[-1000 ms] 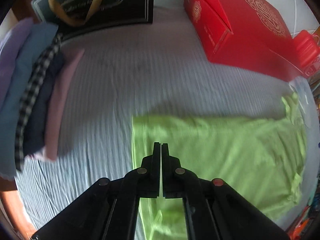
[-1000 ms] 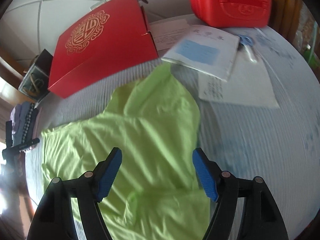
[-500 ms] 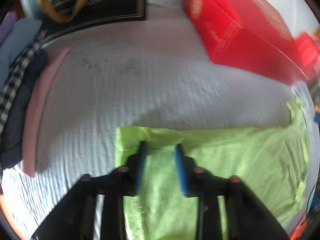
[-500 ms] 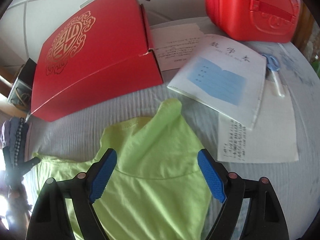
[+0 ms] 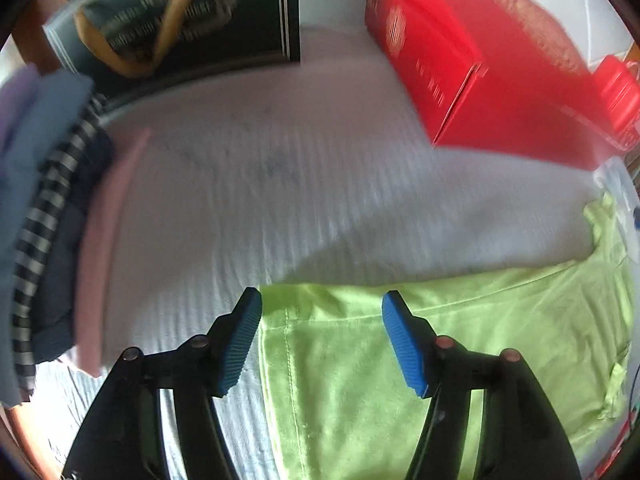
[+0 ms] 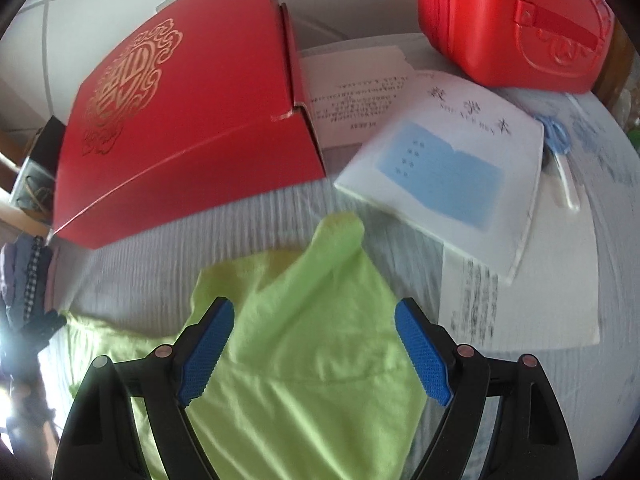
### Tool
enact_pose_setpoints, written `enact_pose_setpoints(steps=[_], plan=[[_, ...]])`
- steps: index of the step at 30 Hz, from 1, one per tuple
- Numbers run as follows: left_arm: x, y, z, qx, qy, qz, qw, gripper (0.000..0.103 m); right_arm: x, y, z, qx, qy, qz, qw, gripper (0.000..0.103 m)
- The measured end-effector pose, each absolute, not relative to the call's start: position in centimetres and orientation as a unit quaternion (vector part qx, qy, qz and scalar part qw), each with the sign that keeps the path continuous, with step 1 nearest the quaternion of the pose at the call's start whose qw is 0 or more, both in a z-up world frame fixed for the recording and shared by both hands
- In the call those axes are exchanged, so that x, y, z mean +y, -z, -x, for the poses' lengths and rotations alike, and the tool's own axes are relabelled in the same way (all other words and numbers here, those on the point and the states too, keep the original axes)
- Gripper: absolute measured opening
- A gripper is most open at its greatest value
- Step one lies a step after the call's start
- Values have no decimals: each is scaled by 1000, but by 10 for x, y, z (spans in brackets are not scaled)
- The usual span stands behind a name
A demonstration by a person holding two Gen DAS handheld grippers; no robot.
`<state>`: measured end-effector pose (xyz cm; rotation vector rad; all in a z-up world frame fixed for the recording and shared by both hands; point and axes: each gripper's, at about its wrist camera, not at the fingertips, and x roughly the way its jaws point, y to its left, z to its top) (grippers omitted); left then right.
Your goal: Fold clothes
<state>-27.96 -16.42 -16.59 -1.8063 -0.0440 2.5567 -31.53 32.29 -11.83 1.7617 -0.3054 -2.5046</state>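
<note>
Left gripper [image 5: 322, 334] jaws now spread wide (shut a second ago), nothing held, straddling green shirt [image 5: 440, 340] hem corner. Right gripper [image 6: 314, 350] wide too, empty, over sleeve. Next grasp pending.

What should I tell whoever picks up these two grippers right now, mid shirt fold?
Left gripper: open, empty, over the hem corner of the green shirt.
Right gripper: open, empty, over the shirt's sleeve end.
The shirt lies on the striped sheet, one sleeve already folded in across the body.
Folded stack sits at the left.
Left: remaining folds, then onto the stack.
</note>
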Motion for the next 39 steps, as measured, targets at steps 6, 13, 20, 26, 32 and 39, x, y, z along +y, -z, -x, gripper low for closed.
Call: enact_pose_setpoints(steps=[6,13,20,26,32,39], plan=[[-171,174,289,-30,-811,584,-5,60,319,142,346,-90,802,-591,8,84],[-185,163,284,-73,-803,591,6,9,299,150,343,-72,802,-591,46,4],[-175,125,240,-82,-822,562,38,9,326,81,234,-74,844,-509,150,5],[-177,123,190,-65,-803,591,40,31,343,99,149,-51,806,-569,153,23],[-170,95,157,-52,-814,579,23,77,366,120,114,-87,790,-597,107,31],[-169,118,185,-72,-803,591,-15,77,376,111,134,-144,801,-578,57,31]])
